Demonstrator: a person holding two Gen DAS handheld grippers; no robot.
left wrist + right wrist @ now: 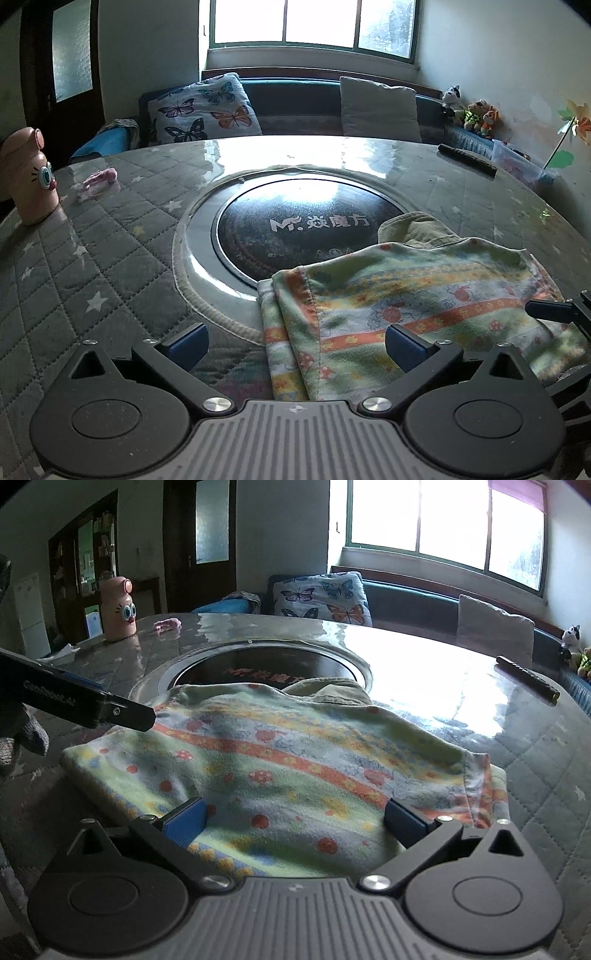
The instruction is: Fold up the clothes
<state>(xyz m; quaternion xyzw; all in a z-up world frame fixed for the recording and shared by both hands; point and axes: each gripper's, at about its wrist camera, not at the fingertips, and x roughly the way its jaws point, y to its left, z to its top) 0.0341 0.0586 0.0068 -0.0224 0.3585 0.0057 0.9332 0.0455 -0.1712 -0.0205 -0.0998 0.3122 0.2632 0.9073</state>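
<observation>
Spread wide and empty, both the left gripper point(295, 345) and right gripper point(295, 821) are held over the soft, light patterned garment point(280, 760), best pinched at a hemmed edge just ahead.

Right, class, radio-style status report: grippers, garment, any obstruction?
Left gripper open, right gripper open, neither gripping. Striped garment folded on table, khaki piece beneath. Nothing obstructing.

The khaki garment point(413, 229) lies mostly buried under the striped cloth point(406, 295), only its far edge showing. The black disc's point(295, 229) near side is covered too. The pinwheel point(576, 122) runs off-frame.
</observation>
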